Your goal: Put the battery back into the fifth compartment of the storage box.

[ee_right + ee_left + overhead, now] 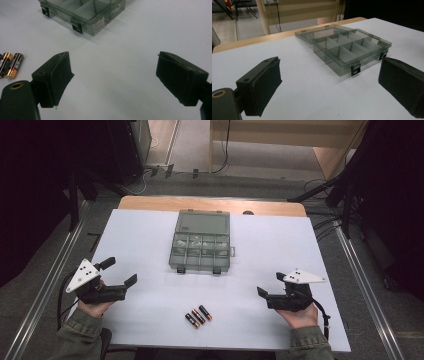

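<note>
A clear grey compartment box [200,251] lies in the middle of the white table with its lid folded back. Its dividers stand out in the left gripper view [352,47]. Three AA batteries [198,315] lie side by side near the front edge, well short of the box. My left gripper [120,271] rests at the table's left side, open and empty, its jaws wide apart [329,75] and aimed at the box. My right gripper [271,284] rests at the right, also open and empty [115,72]. Off to its left lie the batteries [11,65], and ahead of it a corner of the box [87,15].
The table [280,240] has a wooden strip along its far edge. Metal rails run down both sides of it, and cables and dark stands cover the floor beyond. Two black latches hang from the box's front wall.
</note>
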Tool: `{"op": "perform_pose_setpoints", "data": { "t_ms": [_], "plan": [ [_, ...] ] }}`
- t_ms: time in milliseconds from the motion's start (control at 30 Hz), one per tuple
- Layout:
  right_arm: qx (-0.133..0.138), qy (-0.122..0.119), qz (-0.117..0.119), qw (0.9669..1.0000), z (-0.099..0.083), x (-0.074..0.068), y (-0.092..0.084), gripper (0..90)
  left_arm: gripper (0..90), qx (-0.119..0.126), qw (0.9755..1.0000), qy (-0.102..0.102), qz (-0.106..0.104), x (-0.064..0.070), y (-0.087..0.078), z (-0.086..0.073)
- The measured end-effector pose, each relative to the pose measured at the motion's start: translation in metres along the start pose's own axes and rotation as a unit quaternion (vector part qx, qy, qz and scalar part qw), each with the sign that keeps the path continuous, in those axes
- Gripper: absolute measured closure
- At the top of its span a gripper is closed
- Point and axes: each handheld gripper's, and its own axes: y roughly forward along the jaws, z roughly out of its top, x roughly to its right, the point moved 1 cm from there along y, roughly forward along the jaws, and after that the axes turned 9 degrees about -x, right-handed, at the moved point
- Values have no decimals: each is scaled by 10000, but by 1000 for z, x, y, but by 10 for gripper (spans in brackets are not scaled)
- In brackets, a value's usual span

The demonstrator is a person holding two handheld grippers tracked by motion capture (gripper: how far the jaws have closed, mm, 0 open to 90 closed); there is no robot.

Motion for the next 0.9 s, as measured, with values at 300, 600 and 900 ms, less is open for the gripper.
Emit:
{"op": "perform_pose_setpoints", "data": {
  "t_ms": [300,600,900],
  "plan": [
    [-731,-180,32,9972,11,-17,13,148,46,42,10000,-32,43,0,-1,0],
    [-1216,-446,134,9915,20,-37,22,137,47,-28,10000,15,24,0,1,-1],
    [-1819,-553,307,9813,29,-62,35,136,46,-95,9999,34,23,0,2,-1]
  ]
}}
